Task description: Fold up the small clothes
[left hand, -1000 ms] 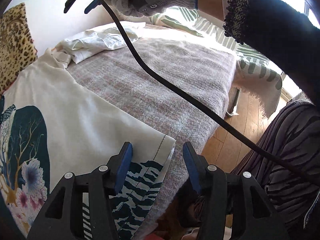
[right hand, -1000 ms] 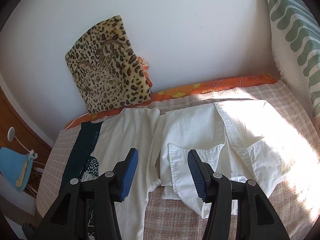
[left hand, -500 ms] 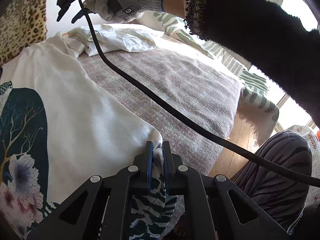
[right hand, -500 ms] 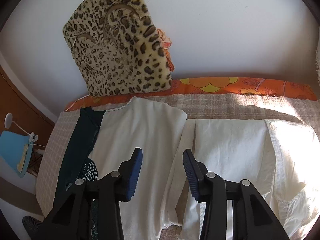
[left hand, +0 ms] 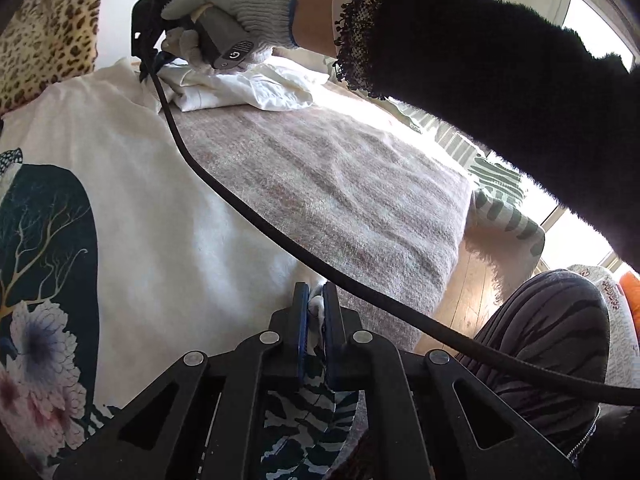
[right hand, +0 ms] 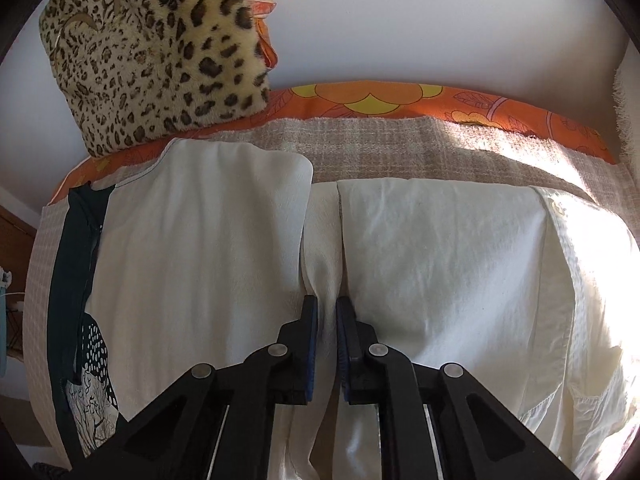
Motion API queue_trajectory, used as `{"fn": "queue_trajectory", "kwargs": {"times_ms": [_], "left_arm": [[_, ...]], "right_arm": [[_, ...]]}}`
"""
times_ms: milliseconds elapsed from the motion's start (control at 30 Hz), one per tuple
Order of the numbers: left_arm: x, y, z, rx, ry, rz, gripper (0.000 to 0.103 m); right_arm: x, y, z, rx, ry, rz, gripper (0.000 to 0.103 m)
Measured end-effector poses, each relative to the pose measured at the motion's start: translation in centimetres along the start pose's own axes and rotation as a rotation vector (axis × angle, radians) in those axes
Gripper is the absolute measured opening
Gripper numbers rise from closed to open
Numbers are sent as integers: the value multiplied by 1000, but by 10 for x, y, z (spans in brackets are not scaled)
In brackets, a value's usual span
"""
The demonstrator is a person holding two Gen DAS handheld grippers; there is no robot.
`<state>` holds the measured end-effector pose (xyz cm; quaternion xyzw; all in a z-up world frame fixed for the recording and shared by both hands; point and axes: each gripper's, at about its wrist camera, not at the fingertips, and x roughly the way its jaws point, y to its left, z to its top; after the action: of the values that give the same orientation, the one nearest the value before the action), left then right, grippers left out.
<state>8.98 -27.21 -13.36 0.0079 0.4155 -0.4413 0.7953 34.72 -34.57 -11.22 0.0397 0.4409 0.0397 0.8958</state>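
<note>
A cream T-shirt (left hand: 160, 220) with a dark floral print lies flat on the bed. My left gripper (left hand: 315, 292) is shut on its near hem corner, with white cloth bunched between the pads. At the far end a gloved hand (left hand: 240, 4) holds my right gripper (left hand: 150, 70) down against the shirt's shoulder. In the right wrist view my right gripper (right hand: 326, 304) has its jaws closing tight on a ridge of the T-shirt (right hand: 200, 240), between its folded-in sleeve and a folded white button shirt (right hand: 440, 260).
A pinkish woven blanket (left hand: 340, 184) covers the bed. A black cable (left hand: 280, 236) hangs across it. A leopard cushion (right hand: 152, 52) leans on the wall at the back. The bed edge, wood floor (left hand: 472, 292) and the person's striped leg (left hand: 552, 320) are at the right.
Both grippers went from open to shut on the T-shirt. The left closed on the hem corner first. The right came down and left from above the white shirt, then pinched the shoulder.
</note>
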Motion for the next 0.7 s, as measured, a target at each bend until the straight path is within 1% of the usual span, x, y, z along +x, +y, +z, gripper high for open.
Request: {"fn": "queue_trajectory", "kwargs": {"times_ms": [67, 167, 300, 433, 533, 700], "left_arm": [[-4, 4, 0, -28, -13, -19, 5], [-13, 12, 0, -74, -33, -37, 5], [-32, 23, -1, -123, -77, -34, 5], [-51, 34, -4, -164, -115, -17, 5], [-62, 39, -9, -180, -131, -2, 5], [-75, 40, -19, -180, -149, 26, 5]], "right_arm": [[-6, -3, -1, 21, -24, 19, 2], [-19, -2, 0, 22, -60, 15, 1], [-35, 10, 4, 6, -90, 8, 1], [-48, 36, 10, -28, -120, 8, 1], [-53, 65, 12, -74, -132, -2, 1], [-50, 112, 11, -155, -141, -15, 1]]}}
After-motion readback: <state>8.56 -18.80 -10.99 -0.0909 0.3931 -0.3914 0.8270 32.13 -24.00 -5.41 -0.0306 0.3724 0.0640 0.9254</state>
